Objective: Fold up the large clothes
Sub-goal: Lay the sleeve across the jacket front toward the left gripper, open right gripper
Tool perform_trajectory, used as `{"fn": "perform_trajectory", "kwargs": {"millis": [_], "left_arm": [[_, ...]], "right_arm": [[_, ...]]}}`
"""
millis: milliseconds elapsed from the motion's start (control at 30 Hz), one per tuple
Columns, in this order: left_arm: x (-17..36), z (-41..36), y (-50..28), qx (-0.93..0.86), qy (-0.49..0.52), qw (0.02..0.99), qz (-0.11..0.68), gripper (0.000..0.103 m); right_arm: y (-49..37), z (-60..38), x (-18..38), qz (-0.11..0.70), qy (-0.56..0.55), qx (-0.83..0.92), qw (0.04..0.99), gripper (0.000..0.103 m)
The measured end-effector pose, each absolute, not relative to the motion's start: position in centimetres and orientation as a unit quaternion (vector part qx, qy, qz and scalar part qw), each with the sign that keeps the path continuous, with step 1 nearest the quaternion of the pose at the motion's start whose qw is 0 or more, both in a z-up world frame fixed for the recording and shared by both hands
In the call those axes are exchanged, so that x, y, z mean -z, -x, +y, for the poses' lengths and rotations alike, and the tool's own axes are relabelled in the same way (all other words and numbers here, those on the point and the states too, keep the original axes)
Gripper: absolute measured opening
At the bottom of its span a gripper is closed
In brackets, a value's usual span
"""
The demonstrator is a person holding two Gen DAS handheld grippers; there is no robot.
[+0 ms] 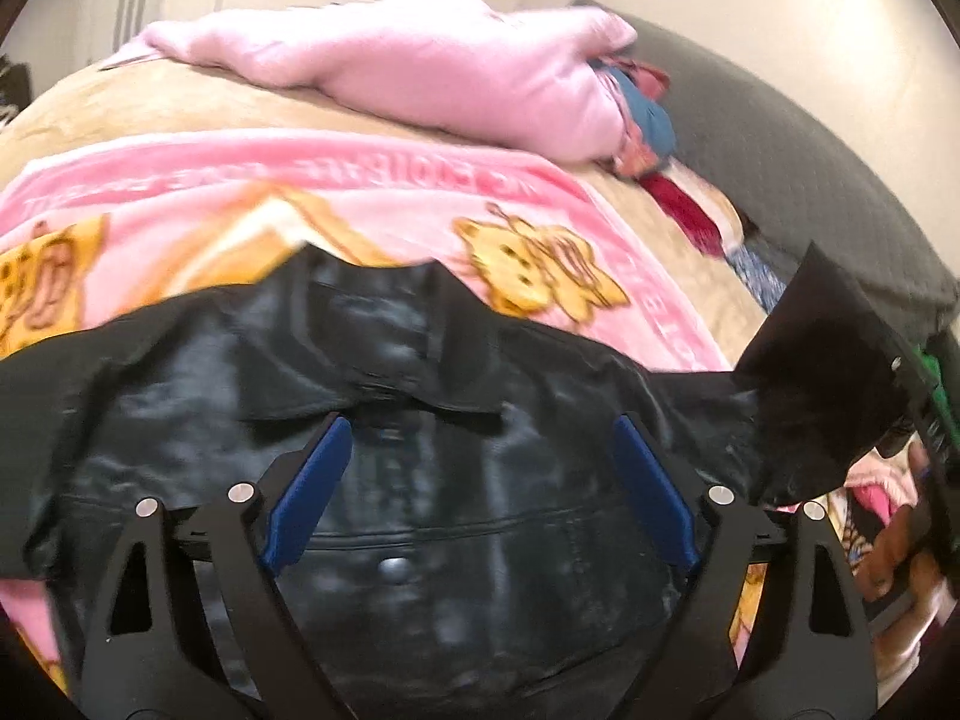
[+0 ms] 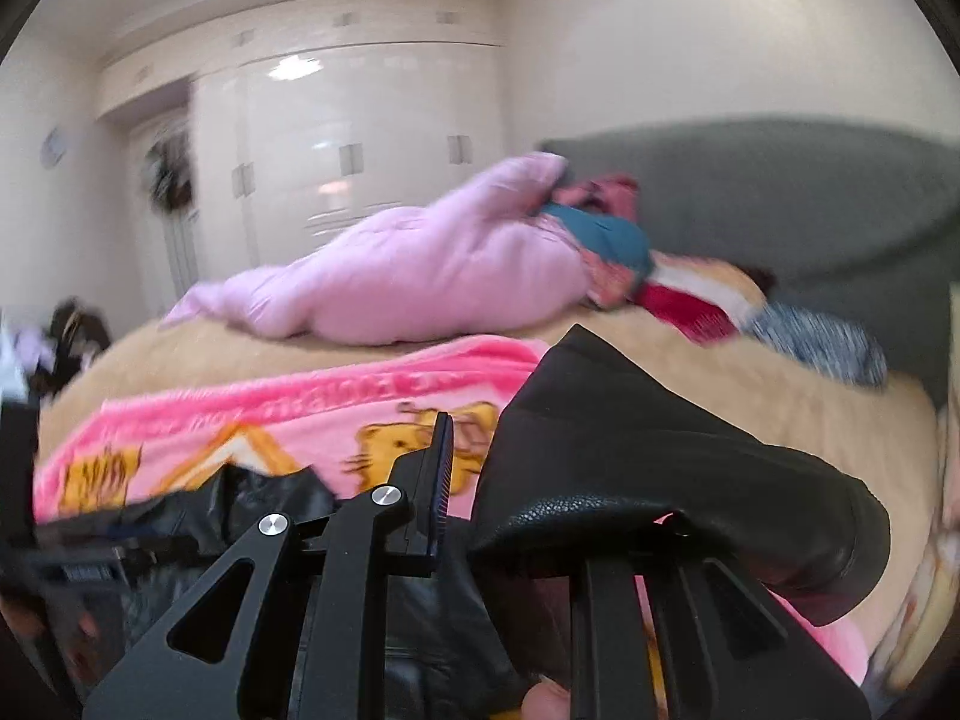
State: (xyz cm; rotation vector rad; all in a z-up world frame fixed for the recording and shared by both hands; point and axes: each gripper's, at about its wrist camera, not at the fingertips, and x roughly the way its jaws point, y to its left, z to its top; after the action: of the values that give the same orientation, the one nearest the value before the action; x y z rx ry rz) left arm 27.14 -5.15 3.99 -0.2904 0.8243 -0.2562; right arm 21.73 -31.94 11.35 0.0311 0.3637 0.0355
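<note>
A black leather jacket (image 1: 420,480) lies spread, collar away from me, on a pink cartoon blanket (image 1: 300,204) on the bed. My left gripper (image 1: 480,450) hovers open over the jacket's chest, blue pads (image 1: 312,486) wide apart and empty. My right gripper (image 2: 510,480) holds one jacket sleeve (image 2: 660,468) lifted off the bed; the sleeve drapes over and hides the right finger, while the left finger (image 2: 441,468) shows. The same lifted sleeve (image 1: 828,372) shows at the right of the left wrist view.
A lilac puffy coat (image 1: 420,72) and a heap of coloured clothes (image 1: 648,114) lie at the far side of the tan bed cover (image 2: 810,420). A grey headboard (image 2: 780,192) stands at the right. White wardrobes (image 2: 336,150) stand behind.
</note>
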Motion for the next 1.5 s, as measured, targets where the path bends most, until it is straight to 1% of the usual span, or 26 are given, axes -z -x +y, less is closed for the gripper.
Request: {"fn": "perform_trajectory", "kwargs": {"millis": [200, 333, 600, 767, 833, 900, 933, 1000, 1100, 1167, 1233, 1267, 1300, 1333, 1367, 1433, 1467, 1500], "left_arm": [[-5.4, 0.0, -25.5, 0.091, 0.161, 0.906, 0.380, 0.082], [-6.0, 3.2, -24.8, 0.071, 0.173, 0.910, 0.370, 0.082], [-5.1, 7.6, -23.9, 0.041, 0.190, 0.908, 0.372, 0.082], [-4.3, 8.9, -23.9, 0.037, 0.206, 0.902, 0.377, 0.082], [-4.0, 9.1, -23.9, 0.037, 0.207, 0.901, 0.379, 0.082], [-3.9, 9.3, -23.8, 0.037, 0.209, 0.900, 0.380, 0.082], [-3.8, 9.4, -23.8, 0.036, 0.211, 0.900, 0.380, 0.083], [-3.7, 9.8, -23.7, 0.034, 0.214, 0.899, 0.381, 0.087], [-3.8, 10.6, -23.3, 0.032, 0.222, 0.897, 0.380, 0.087], [-3.9, 11.3, -23.1, 0.030, 0.226, 0.897, 0.379, 0.088], [-4.1, 12.1, -22.8, 0.022, 0.225, 0.898, 0.379, 0.088], [-4.2, 12.5, -22.8, 0.019, 0.225, 0.898, 0.377, 0.088], [-4.3, 12.9, -22.6, 0.015, 0.226, 0.899, 0.375, 0.088], [-4.3, 13.1, -22.5, 0.015, 0.226, 0.899, 0.375, 0.088], [-4.3, 13.3, -22.4, 0.015, 0.227, 0.899, 0.375, 0.088], [-4.0, 13.5, -22.3, 0.015, 0.229, 0.897, 0.379, 0.088], [-3.8, 13.5, -22.3, 0.016, 0.230, 0.896, 0.381, 0.088], [-3.6, 13.5, -22.3, 0.019, 0.232, 0.894, 0.384, 0.088]], "right_arm": [[-21.3, -22.6, -10.7, 0.175, 0.105, -0.100, 0.974, 0.016], [-21.1, -16.9, -8.9, 0.194, 0.168, -0.143, 0.956, 0.016], [-21.0, -10.5, -3.8, 0.252, 0.244, -0.181, 0.919, 0.016], [-20.9, -8.7, -1.4, 0.290, 0.256, -0.195, 0.901, 0.017], [-20.9, -8.1, -0.7, 0.301, 0.258, -0.198, 0.897, 0.021], [-20.9, -7.8, -0.3, 0.308, 0.256, -0.203, 0.893, 0.032], [-20.7, -7.5, 0.0, 0.314, 0.254, -0.207, 0.891, 0.035], [-20.6, -7.1, 0.1, 0.320, 0.250, -0.212, 0.889, 0.047], [-20.1, -6.4, 0.3, 0.320, 0.252, -0.213, 0.888, 0.059], [-19.3, -5.6, 0.6, 0.312, 0.273, -0.213, 0.885, 0.062], [-18.4, -4.8, 1.2, 0.306, 0.300, -0.218, 0.877, 0.067], [-18.0, -4.6, 1.6, 0.309, 0.309, -0.226, 0.871, 0.073], [-17.6, -4.8, 2.0, 0.318, 0.301, -0.232, 0.869, 0.079], [-17.5, -5.1, 2.1, 0.326, 0.290, -0.233, 0.869, 0.081], [-17.5, -5.9, 2.2, 0.343, 0.260, -0.233, 0.872, 0.086], [-17.9, -7.9, 2.3, 0.376, 0.193, -0.217, 0.880, 0.089], [-18.2, -9.6, 2.3, 0.396, 0.138, -0.206, 0.884, 0.091], [-18.3, -10.9, 2.2, 0.405, 0.099, -0.198, 0.887, 0.095]]}}
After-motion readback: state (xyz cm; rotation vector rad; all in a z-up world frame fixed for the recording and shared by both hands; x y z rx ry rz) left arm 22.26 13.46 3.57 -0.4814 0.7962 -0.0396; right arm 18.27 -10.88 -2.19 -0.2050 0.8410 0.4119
